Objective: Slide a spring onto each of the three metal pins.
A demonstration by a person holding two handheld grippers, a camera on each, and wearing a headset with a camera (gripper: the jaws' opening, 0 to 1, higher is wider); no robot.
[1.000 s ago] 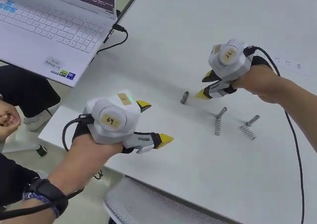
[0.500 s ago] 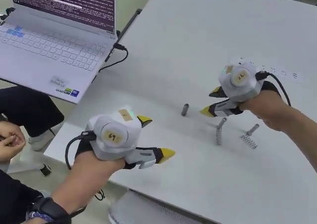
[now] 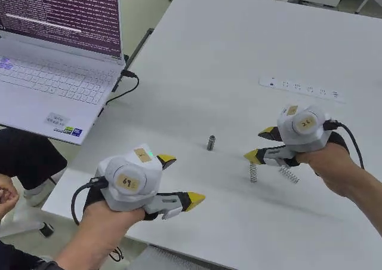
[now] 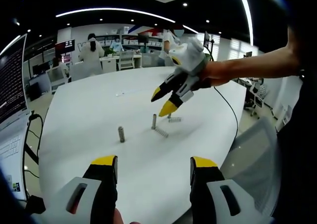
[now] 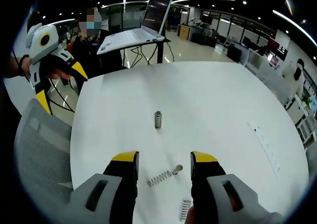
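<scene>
Left hand-held gripper released, round sticker apparently "69", right hand-held gripper released near standing spring and lying spring, third spring apart on tabletop, laptop text illegible.

The smooth, matt white worktop carries coiled grey metal springs with a dull sheen. The white plastic left tool and white plastic right tool have faintly glossy shells and matt yellow tips.
</scene>
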